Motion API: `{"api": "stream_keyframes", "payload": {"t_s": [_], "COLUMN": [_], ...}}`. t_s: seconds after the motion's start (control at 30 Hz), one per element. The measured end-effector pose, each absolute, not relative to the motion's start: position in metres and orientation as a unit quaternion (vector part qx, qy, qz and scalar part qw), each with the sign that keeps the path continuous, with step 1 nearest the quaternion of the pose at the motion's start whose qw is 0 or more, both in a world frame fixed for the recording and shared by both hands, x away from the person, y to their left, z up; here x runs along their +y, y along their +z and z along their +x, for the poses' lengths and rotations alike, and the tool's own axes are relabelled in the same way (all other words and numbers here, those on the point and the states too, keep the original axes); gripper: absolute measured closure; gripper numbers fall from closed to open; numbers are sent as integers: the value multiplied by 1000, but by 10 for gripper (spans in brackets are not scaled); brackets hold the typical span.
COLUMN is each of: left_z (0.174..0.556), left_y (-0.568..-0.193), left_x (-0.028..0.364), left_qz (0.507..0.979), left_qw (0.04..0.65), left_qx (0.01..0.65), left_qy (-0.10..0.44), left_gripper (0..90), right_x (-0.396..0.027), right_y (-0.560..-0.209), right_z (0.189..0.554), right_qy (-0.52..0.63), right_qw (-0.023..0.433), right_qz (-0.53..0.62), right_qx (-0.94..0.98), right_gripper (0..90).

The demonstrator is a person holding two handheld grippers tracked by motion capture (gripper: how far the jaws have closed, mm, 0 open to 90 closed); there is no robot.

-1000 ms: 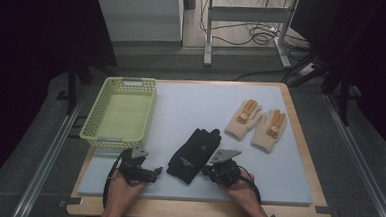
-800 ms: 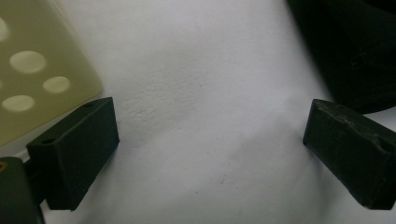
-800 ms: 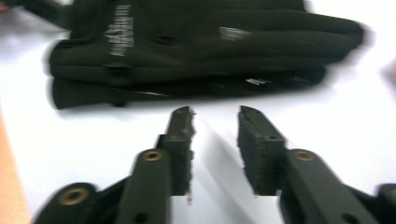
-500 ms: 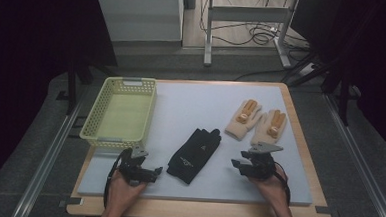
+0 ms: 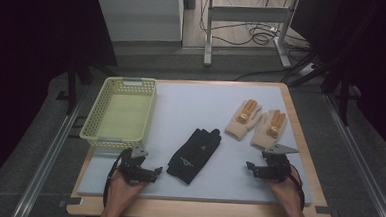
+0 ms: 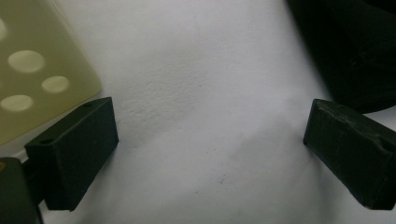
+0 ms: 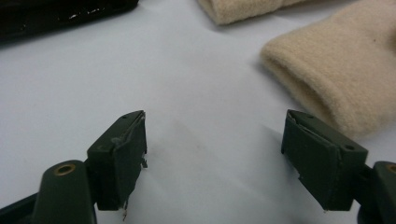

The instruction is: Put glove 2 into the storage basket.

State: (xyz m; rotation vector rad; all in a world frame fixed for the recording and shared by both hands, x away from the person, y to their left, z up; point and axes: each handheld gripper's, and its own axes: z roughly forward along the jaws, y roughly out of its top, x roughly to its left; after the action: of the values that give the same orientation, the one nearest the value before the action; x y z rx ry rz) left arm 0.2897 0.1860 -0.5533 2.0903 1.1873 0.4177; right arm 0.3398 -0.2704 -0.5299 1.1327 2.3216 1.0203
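Observation:
A black glove (image 5: 194, 153) lies flat in the middle of the white mat (image 5: 201, 101); its edge shows in the left gripper view (image 6: 355, 51). Two beige gloves with orange markings (image 5: 244, 118) (image 5: 269, 128) lie side by side at the right. My left gripper (image 5: 155, 171) (image 6: 210, 140) rests open on the mat, just left of the black glove. My right gripper (image 5: 252, 167) (image 7: 215, 144) sits at the front right, just in front of the nearer beige glove's cuff (image 7: 336, 65). Its jaws have just been opening and stand wide, with only bare mat between them.
A yellow-green perforated basket (image 5: 118, 112) stands at the mat's left, its corner close to my left gripper (image 6: 37, 70). The wooden table edge (image 5: 200, 209) runs along the front. Metal rails flank the table on both sides.
My right gripper has left the black glove's right side and moved right to the beige gloves, its jaws opening on the way. The left gripper and the gloves have stayed put.

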Motion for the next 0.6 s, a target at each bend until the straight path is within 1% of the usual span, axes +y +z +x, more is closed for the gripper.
{"api": "stream_keyframes", "payload": {"t_s": [0.07, 0.13, 0.27, 0.47, 0.5, 0.6], "left_z": [290, 290, 290, 292, 292, 292], "left_y": [-553, -553, -553, -548, -543, -536], "left_x": [186, 186, 186, 187, 187, 184], "left_qz": [805, 806, 806, 811, 808, 807], "left_qw": [344, 343, 342, 333, 347, 361], "left_qx": [456, 456, 456, 457, 455, 449], "left_qy": [160, 159, 158, 149, 139, 125], "left_gripper": [27, 24, 25, 50, 50, 49], "right_x": [-267, -266, -266, -267, -267, -267], "right_y": [-531, -531, -531, -531, -531, -531], "right_z": [339, 338, 339, 339, 339, 339], "right_qy": [351, 345, 345, 345, 345, 345], "right_qw": [193, 201, 200, 200, 200, 200], "right_qz": [395, 397, 398, 398, 398, 398], "right_qx": [827, 827, 826, 826, 826, 826], "right_gripper": [207, 175, 175, 175, 175, 175]}}
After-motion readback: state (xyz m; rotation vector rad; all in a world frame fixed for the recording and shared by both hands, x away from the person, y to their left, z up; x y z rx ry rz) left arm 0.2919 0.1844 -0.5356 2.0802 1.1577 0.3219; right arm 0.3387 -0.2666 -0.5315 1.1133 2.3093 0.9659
